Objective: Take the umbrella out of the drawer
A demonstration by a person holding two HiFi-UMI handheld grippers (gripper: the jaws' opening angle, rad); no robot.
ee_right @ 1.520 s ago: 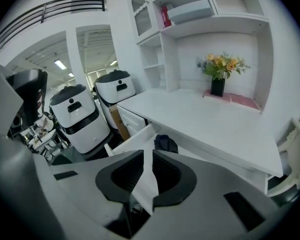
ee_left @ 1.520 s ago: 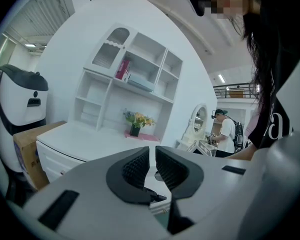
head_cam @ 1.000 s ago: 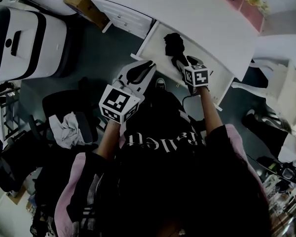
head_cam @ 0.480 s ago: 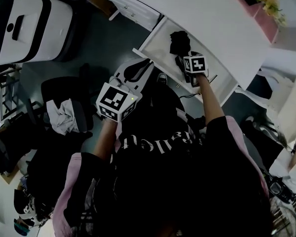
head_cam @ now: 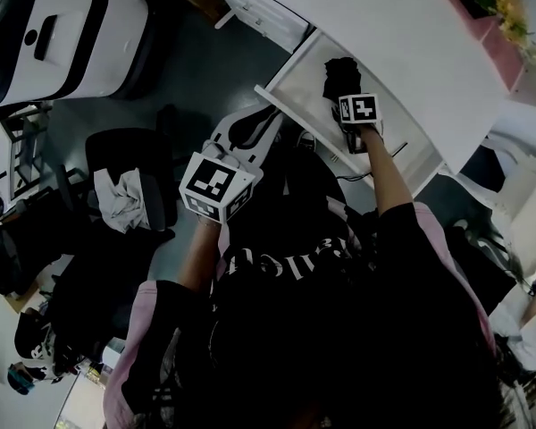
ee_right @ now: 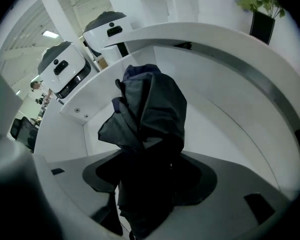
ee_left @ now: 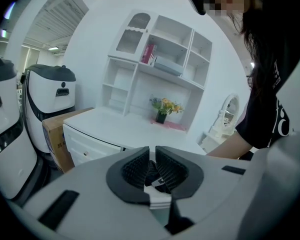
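Note:
A crumpled black umbrella (head_cam: 338, 72) lies in the open white drawer (head_cam: 305, 83) under the desk top. In the right gripper view the umbrella (ee_right: 150, 109) fills the middle and runs down between the jaws. My right gripper (head_cam: 348, 98) points steeply down into the drawer. Its jaws (ee_right: 152, 176) are opening wide on either side of the umbrella, and I see no pad pressing on the fabric. My left gripper (head_cam: 270, 120) hovers outside the drawer's near left corner. In its own view its jaws (ee_left: 152, 166) stand together with nothing between them.
The white desk top (head_cam: 411, 34) overhangs the drawer's far side. White machines (head_cam: 62, 34) stand on the floor at left, near an office chair with a cloth (head_cam: 121, 206). A cardboard box (ee_left: 55, 134), a shelf unit (ee_left: 160, 54) and flowers (ee_left: 162, 106) are beyond the desk.
My right gripper has dropped into the drawer and onto the umbrella. My left gripper has sunk a little beside the drawer's corner. The umbrella has not moved.

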